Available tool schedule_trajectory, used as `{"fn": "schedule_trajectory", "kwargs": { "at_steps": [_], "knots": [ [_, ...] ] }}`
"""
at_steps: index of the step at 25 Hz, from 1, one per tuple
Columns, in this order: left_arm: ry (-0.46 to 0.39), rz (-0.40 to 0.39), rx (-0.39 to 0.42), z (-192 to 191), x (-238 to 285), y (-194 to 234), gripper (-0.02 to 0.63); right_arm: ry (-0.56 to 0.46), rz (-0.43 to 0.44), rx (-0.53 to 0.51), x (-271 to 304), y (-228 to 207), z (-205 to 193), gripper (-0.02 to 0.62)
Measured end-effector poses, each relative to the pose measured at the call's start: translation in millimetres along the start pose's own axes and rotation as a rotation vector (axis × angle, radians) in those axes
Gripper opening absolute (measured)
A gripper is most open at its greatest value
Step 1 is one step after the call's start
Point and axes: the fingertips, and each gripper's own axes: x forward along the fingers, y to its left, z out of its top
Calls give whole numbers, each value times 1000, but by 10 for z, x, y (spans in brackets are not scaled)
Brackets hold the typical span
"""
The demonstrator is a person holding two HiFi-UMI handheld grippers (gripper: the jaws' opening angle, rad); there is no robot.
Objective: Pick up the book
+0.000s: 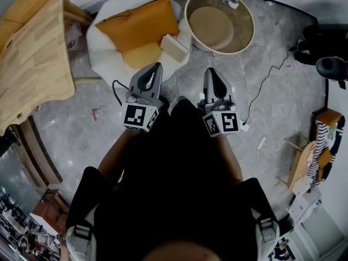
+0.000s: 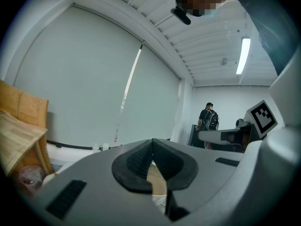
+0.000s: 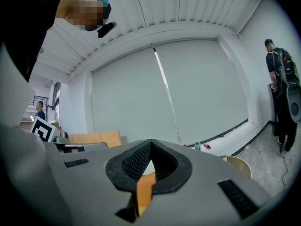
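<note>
The book [image 1: 174, 48] is a pale cream block lying on the near right edge of a white seat [image 1: 109, 58], beside an orange cushion [image 1: 138, 23]. My left gripper [image 1: 158, 65] is held just short of the seat, its tip a little below and left of the book, jaws shut and empty. My right gripper [image 1: 210, 70] hovers over the grey floor to the right of the book, also shut and empty. In the left gripper view the pads [image 2: 141, 161] meet at the tip. In the right gripper view a strip of the orange cushion [image 3: 145, 192] shows below the closed pads [image 3: 136, 161].
A round wooden tub [image 1: 243, 37] stands right of the seat. A tan cloth [image 1: 32, 64] drapes over furniture at the left. Cables [image 1: 261, 86] trail over the floor at the right, near striped items [image 1: 323, 140]. A person with a backpack [image 2: 208, 117] stands far off.
</note>
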Motion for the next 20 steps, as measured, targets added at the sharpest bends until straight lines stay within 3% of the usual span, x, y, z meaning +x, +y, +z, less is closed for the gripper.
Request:
{"fn": "schedule_trajectory", "kwargs": {
  "at_steps": [8, 20],
  "knots": [
    [15, 4, -17, -16, 288, 62, 8, 20, 8, 20, 273, -206, -68, 3],
    [63, 71, -51, -187, 930, 54, 8, 120, 54, 76, 773, -728, -399, 3]
  ]
}}
